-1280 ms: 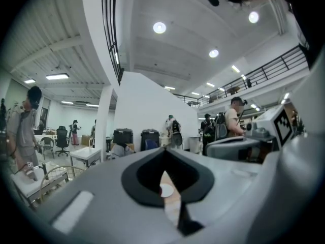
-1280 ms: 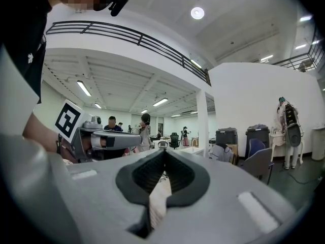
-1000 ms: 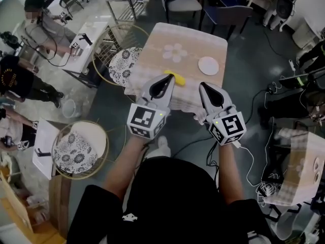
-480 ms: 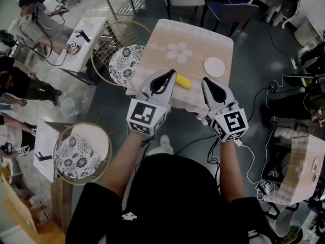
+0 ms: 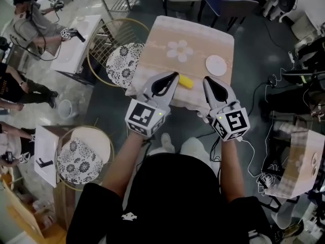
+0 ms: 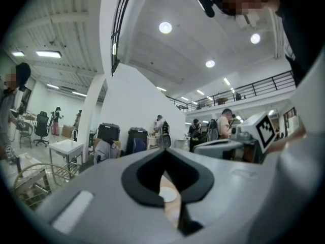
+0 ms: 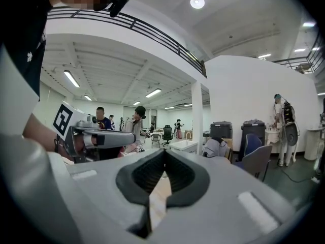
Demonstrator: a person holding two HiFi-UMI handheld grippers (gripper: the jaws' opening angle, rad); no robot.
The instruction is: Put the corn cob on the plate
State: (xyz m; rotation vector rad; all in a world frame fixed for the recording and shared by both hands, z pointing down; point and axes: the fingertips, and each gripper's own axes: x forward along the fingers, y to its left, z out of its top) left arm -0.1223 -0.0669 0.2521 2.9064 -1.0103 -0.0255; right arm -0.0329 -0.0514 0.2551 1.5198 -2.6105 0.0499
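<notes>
Bright, even indoor light, with heavy fisheye in both gripper views.

In the head view we see flat overhead light. The pale bench [image 5: 157, 55] is crisp, the grey floor [image 5: 244, 85] is darker with only soft shadows, and straight lines bow toward the edges. In the left gripper view, round ceiling lamps [image 6: 165, 27] and a strip light [image 6: 49, 54] flare white. The corners fall to black, and the near shell of the left hand-held gripper [image 6: 163, 150] looks soft. In the right gripper view we find one ceiling lamp [image 7: 197, 2] burnt out to white and the same dark rim closing the frame. The right hand-held gripper [image 7: 164, 150] blurs close to the lens.
</notes>
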